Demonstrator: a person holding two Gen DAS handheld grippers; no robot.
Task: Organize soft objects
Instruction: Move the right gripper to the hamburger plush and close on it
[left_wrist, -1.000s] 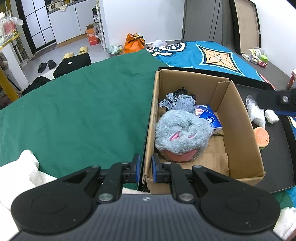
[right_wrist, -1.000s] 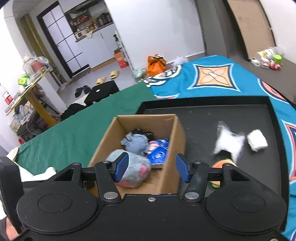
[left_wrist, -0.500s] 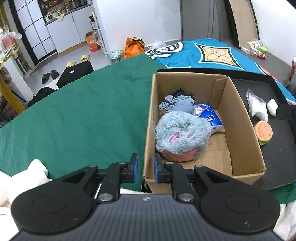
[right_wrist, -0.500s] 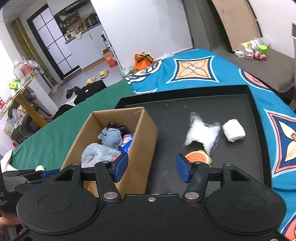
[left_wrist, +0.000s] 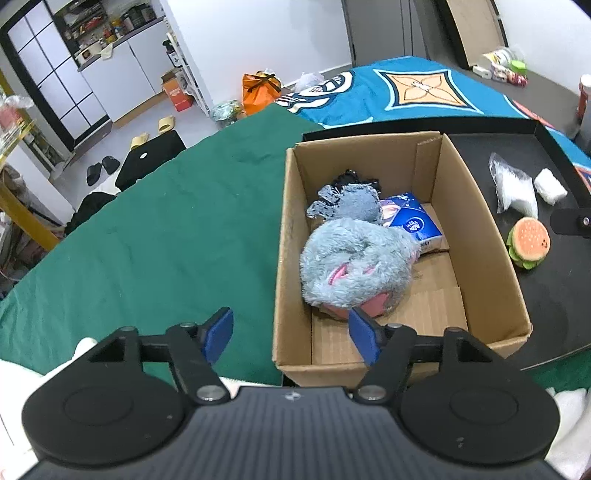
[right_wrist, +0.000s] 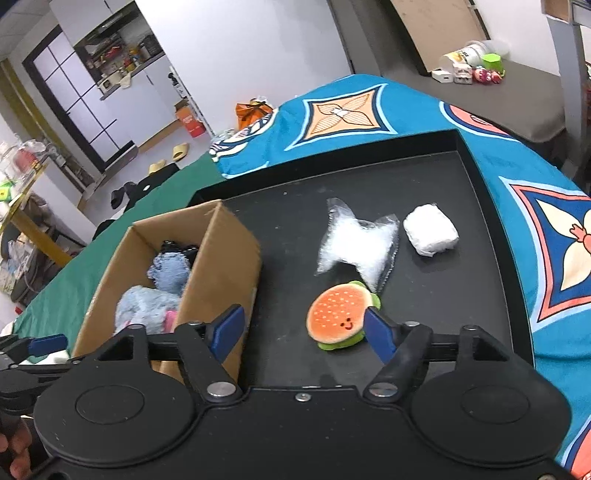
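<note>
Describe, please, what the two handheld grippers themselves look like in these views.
Both are matte black. The left gripper and right gripper each have two round disc housings, angular link arms with silver pivot screws, and blue pads on the fingertips. The left body is ribbed.

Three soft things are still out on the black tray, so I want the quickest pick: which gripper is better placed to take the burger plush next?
Right. The right gripper hangs over the tray beside the burger plush, jaws opening, nothing between them. The left gripper straddles the cardboard box wall.
</note>
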